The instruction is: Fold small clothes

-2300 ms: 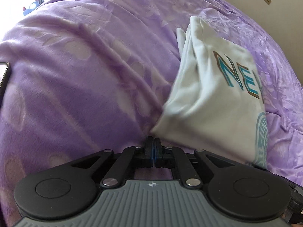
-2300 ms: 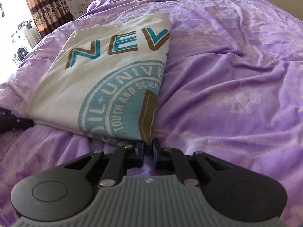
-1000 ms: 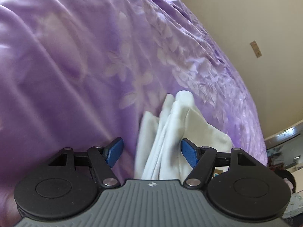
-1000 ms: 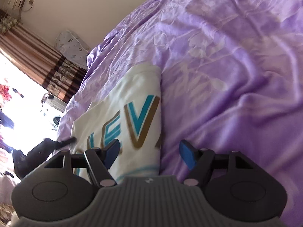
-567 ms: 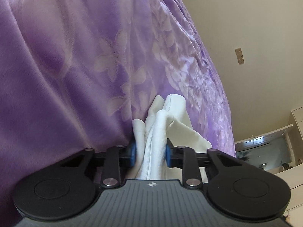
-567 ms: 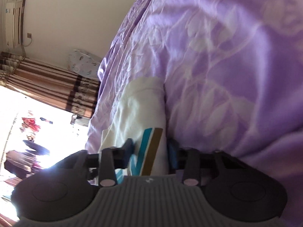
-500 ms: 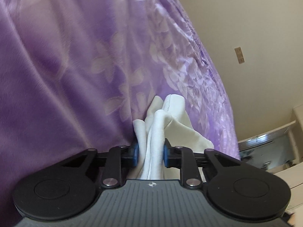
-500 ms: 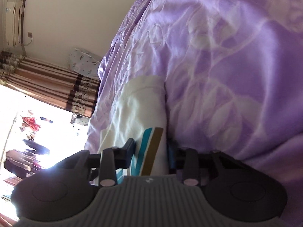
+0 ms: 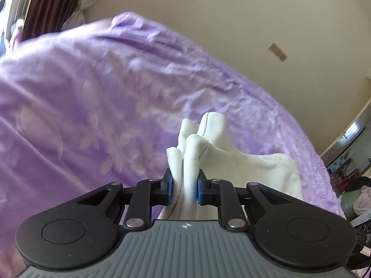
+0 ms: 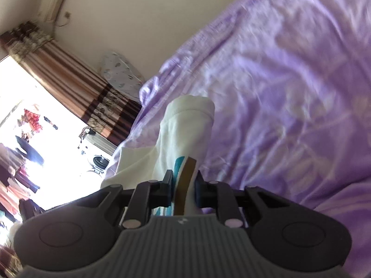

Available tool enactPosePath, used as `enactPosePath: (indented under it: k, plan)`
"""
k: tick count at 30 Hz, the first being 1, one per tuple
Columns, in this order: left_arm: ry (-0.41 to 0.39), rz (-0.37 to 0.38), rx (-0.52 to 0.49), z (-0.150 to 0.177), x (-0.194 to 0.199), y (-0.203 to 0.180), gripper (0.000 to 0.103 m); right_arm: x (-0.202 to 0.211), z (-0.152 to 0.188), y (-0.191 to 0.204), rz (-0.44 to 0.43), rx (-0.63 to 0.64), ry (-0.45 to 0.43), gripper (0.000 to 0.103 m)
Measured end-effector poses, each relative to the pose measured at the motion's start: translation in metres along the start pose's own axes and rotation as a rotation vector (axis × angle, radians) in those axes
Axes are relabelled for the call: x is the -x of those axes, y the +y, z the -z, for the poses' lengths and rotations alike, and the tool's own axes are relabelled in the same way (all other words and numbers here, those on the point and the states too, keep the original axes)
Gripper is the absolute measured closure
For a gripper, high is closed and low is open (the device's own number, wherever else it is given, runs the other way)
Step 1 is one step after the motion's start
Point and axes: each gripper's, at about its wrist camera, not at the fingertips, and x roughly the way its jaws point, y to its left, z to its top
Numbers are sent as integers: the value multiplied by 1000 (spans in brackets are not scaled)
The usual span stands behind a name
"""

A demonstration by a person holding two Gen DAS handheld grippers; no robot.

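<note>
A folded white T-shirt [image 9: 204,143] with teal and brown lettering is lifted off the purple bedspread [image 9: 76,106]. My left gripper [image 9: 184,188] pinches a bunched corner of it, jaws still closing, blue pads pressing the cloth from both sides. In the right wrist view the same T-shirt [image 10: 185,129] rises between the fingers of my right gripper [image 10: 184,191], whose jaws are also closing and squeeze the printed edge. The shirt's corners stick up past both pairs of fingertips; the rest hangs behind, hidden by the gripper bodies.
The purple bedspread [image 10: 289,81] fills most of both views. A beige wall [image 9: 231,18] stands behind the bed. Striped brown curtains [image 10: 69,78] and a bright window [image 10: 34,139] lie to the left in the right wrist view. Clutter [image 9: 352,190] sits beyond the bed's right edge.
Both grippers were open around the shirt's corners, then closed on the cloth. Since then both have risen and tipped up, lifting the shirt's edge off the bedspread.
</note>
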Motion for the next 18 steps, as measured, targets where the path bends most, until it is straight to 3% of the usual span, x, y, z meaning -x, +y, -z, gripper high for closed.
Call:
enactPosePath:
  k: [11, 18]
  plan:
    - [-122, 54, -73, 13, 94, -56, 83, 105, 15, 67, -50, 123, -135, 91]
    - [-176, 131, -99, 31, 149, -88, 83, 184, 30, 93, -66, 142, -226, 91]
